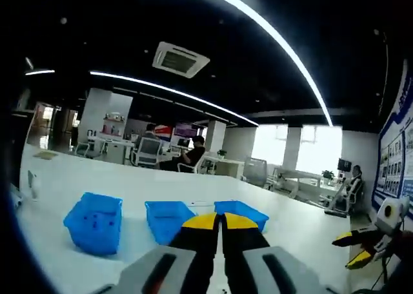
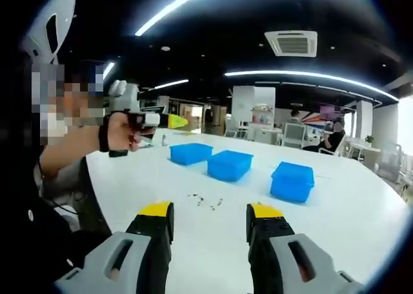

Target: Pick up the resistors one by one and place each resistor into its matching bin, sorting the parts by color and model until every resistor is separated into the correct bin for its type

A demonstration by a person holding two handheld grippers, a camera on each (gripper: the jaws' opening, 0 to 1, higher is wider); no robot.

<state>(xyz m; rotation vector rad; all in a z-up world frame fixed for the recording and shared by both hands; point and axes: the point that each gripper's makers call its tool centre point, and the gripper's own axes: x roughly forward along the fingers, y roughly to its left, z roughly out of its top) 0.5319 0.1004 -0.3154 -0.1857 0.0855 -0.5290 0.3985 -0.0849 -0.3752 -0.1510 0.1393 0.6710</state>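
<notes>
White table (image 2: 361, 210): broad, pale top carrying every task item; largest surface in both the left gripper view and the right gripper view.
Blue bins: three open plastic bins in a row across the middle of the table, well apart from one another. In the right gripper view: left bin (image 2: 190, 153), middle bin (image 2: 230, 164), right bin (image 2: 292, 181). Contents cannot be resolved from here.
Left gripper (image 1: 222, 222): yellow-tipped jaws pressed together, nothing visible between them. Held above the table, aimed toward the bins. In the right gripper view it appears at the far left, carried in a hand (image 2: 121, 131).
Right gripper (image 2: 210, 210): jaws spread wide, holding nothing. Held above the near edge of the table, pointing at the parts.
Resistors (image 2: 206, 200): small dark scatter loose on the table, just ahead of the right gripper and nearer than the bins. Colour and model too small to read.
Step in hand: judged as the approach before a pick; no part is gripped.
Next move: lower the right gripper over one resistor at the edge of the scatter, close on that part alone, identify its type, then carry it to the matching bin.
Risk: parts lie close together; a wide closing may take two at once.
</notes>
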